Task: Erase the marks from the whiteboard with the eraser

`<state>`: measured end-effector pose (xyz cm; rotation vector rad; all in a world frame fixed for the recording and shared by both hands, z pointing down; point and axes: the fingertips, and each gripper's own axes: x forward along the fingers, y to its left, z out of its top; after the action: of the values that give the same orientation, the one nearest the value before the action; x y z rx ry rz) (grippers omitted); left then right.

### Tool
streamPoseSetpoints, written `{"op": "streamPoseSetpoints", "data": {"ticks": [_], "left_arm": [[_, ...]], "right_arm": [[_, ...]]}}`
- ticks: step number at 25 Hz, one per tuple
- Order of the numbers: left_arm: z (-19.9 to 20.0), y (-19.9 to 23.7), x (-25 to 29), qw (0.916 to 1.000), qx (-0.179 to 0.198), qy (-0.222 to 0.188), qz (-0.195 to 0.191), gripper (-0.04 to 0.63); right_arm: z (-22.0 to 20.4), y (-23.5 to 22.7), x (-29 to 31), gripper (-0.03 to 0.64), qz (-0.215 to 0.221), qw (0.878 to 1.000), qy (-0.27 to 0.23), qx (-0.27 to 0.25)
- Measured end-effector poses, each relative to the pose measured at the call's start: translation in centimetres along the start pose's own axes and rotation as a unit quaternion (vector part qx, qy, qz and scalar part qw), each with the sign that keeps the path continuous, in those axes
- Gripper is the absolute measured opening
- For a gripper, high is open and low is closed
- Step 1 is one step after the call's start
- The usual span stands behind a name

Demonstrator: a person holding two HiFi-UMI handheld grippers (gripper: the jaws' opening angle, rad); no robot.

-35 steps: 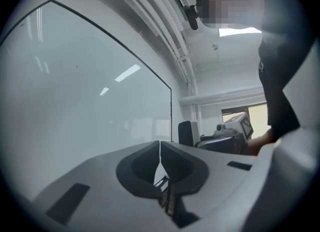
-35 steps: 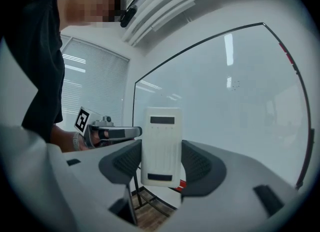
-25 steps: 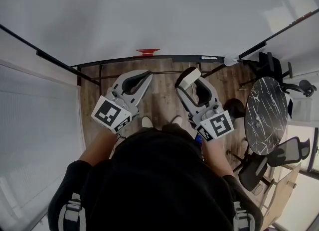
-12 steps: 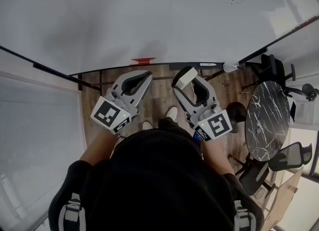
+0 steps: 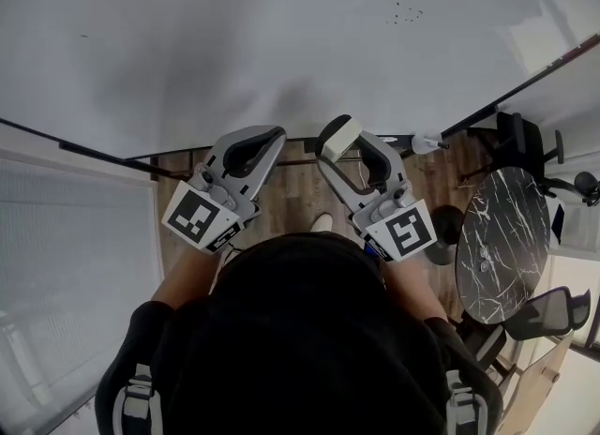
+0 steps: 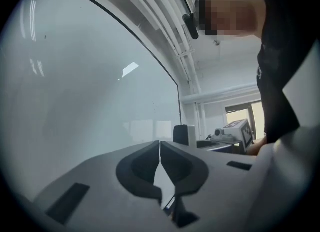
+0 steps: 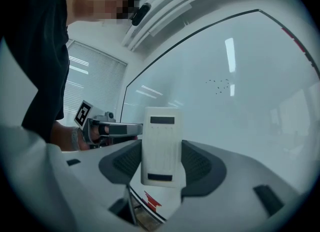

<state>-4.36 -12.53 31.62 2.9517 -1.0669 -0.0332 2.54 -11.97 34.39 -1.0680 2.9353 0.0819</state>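
Note:
A large whiteboard (image 5: pixel 281 30) fills the top of the head view. A small cluster of dark dot marks (image 5: pixel 403 11) sits on it at upper right, also seen as marks (image 7: pixel 219 86) in the right gripper view. My right gripper (image 5: pixel 342 142) is shut on a white eraser (image 5: pixel 337 137), which stands upright between the jaws as eraser (image 7: pixel 161 146). The eraser is below and left of the marks, apart from them. My left gripper (image 5: pixel 264 139) is shut with nothing in it; in the left gripper view its jaws (image 6: pixel 160 148) meet, facing the board.
A red object (image 7: pixel 152 201) lies on the board's lower ledge (image 5: pixel 394 138). A round black marble table (image 5: pixel 502 236) and office chairs (image 5: pixel 530 316) stand at the right. Window blinds (image 5: pixel 66 264) are at the left. Wooden floor (image 5: pixel 291 189) lies below.
Both grippers have risen toward the whiteboard. The eraser now overlaps the board's lower edge, and the dot marks sit lower and more left in the head view.

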Motion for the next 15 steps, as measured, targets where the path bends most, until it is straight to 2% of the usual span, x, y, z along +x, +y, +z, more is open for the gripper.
{"op": "streamPoseSetpoints", "data": {"ticks": [8,15], "left_arm": [[1.8,0.6,4.5,0.9997,0.005,-0.01,0.021,0.008],[3.9,1.8,5.7,0.9997,0.013,-0.02,-0.002,0.008]], "right_arm": [[2.3,-4.8,-0.3,0.245,0.003,1.0,-0.025,-0.01],[5.6,-7.8,1.0,0.245,-0.046,0.997,-0.037,-0.047]]}}
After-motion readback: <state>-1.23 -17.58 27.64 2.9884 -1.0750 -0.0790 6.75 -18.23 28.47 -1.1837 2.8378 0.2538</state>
